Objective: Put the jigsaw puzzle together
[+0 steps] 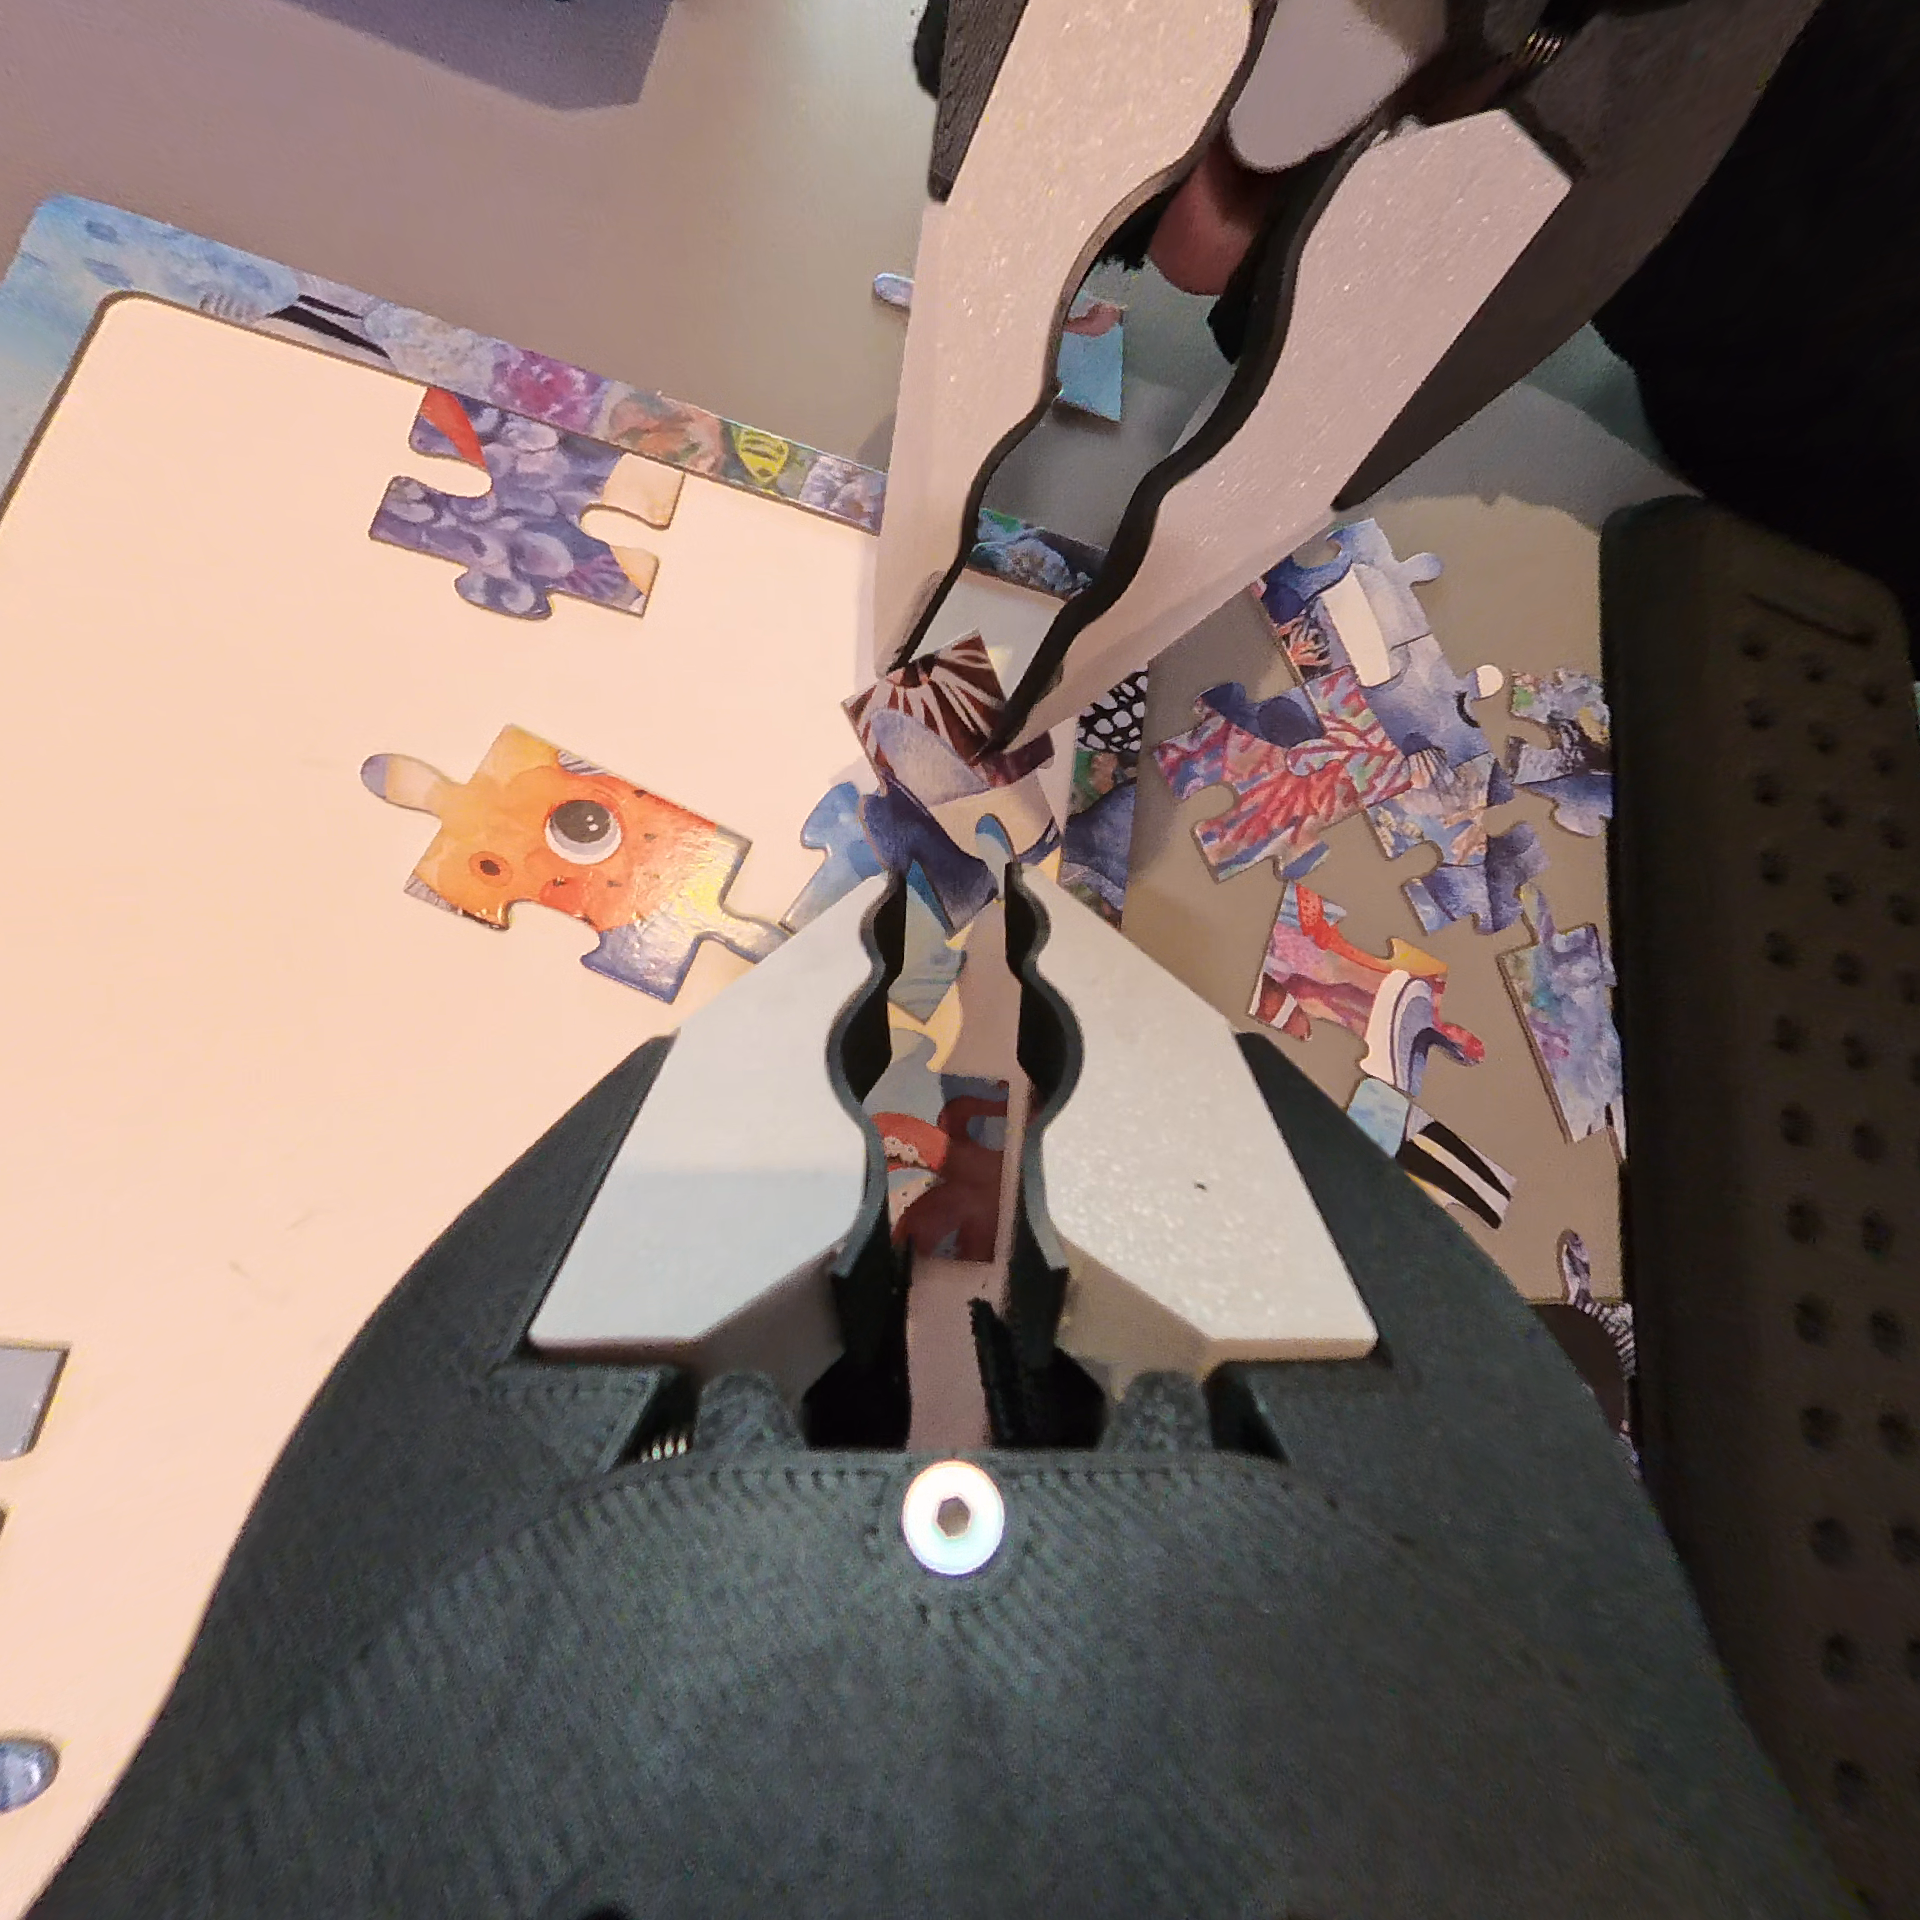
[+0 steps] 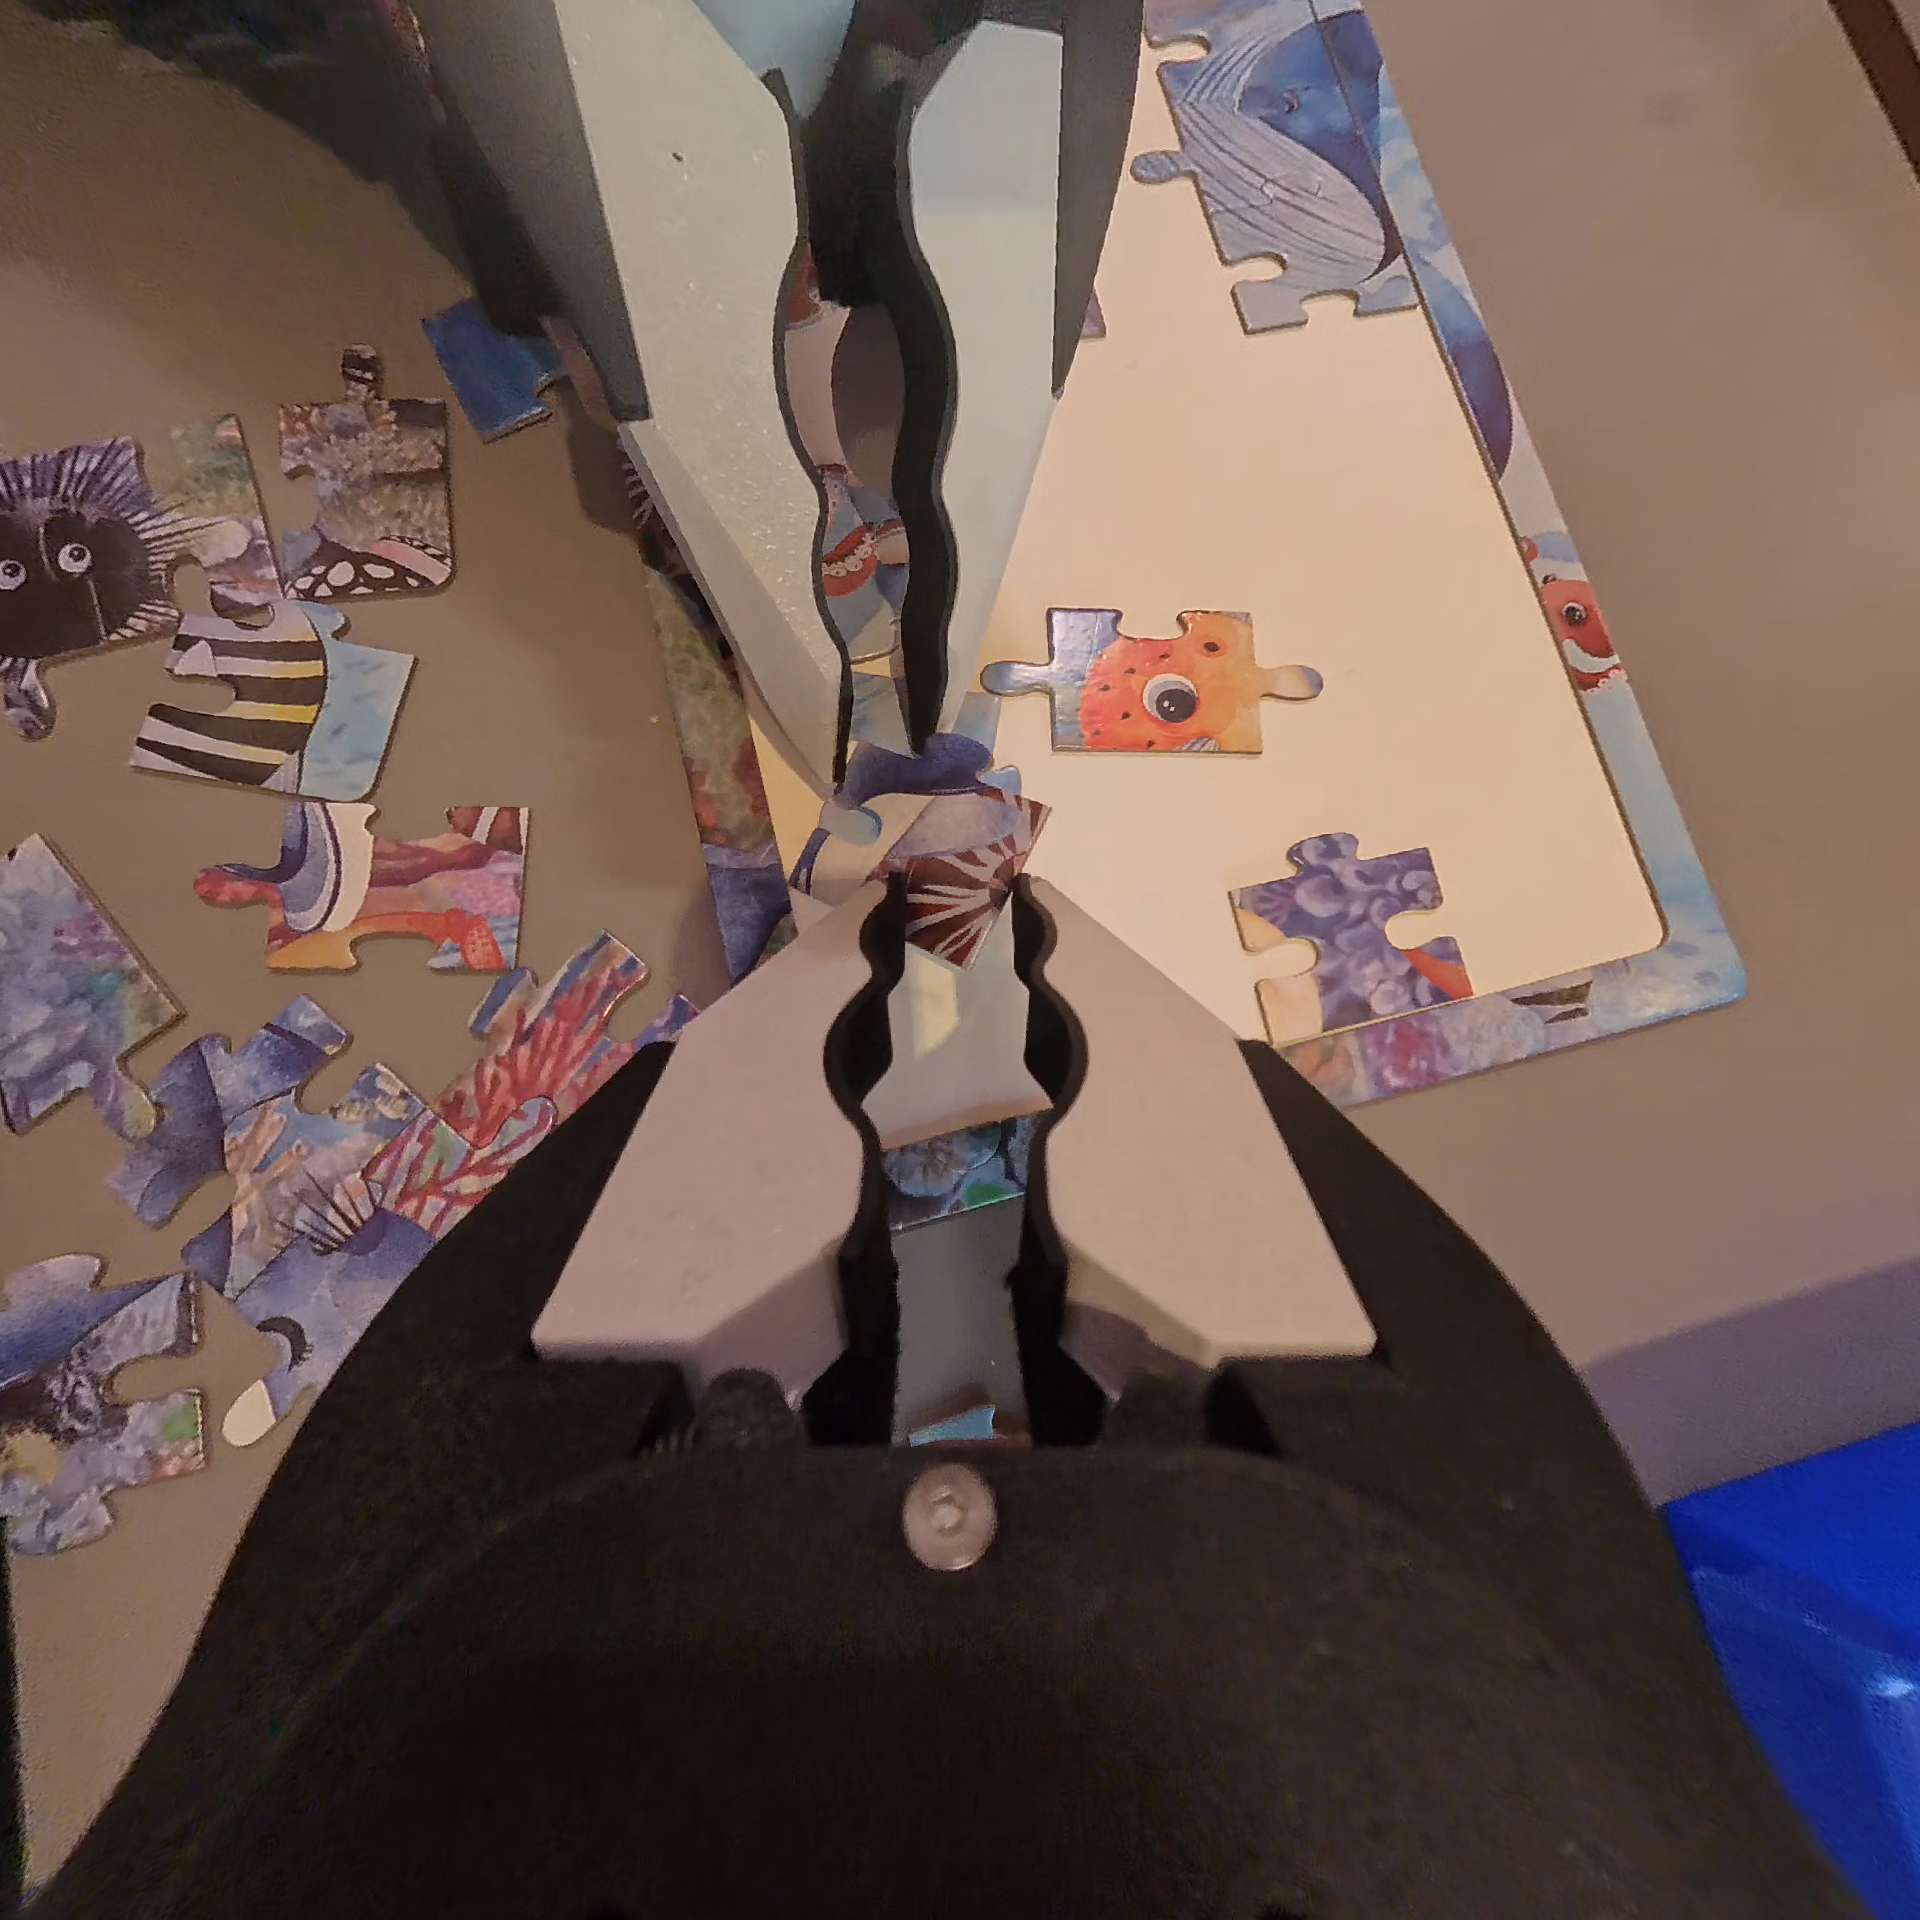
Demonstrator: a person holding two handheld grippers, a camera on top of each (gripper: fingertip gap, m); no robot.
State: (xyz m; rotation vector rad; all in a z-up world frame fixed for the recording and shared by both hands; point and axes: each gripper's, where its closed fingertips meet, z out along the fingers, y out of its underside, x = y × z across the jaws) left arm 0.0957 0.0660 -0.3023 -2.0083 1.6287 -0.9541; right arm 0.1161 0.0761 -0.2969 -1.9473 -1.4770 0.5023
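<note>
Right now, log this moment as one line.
left tongs: shut on blue piece | right tongs: shut on same piece | tray: mostly unfilled

Glossy cardboard puzzle pieces (image 1: 578, 831), matt table (image 2: 1558, 260)

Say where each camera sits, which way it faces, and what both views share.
Left wrist view: on the left gripper, looking down its fingers at the cream puzzle tray; the right gripper enters from above.
Right wrist view: on the right gripper, facing the opposite way; the left gripper enters from above.
Shared: the maroon-and-blue jigsaw piece between the tips, and the orange fish piece.
</note>
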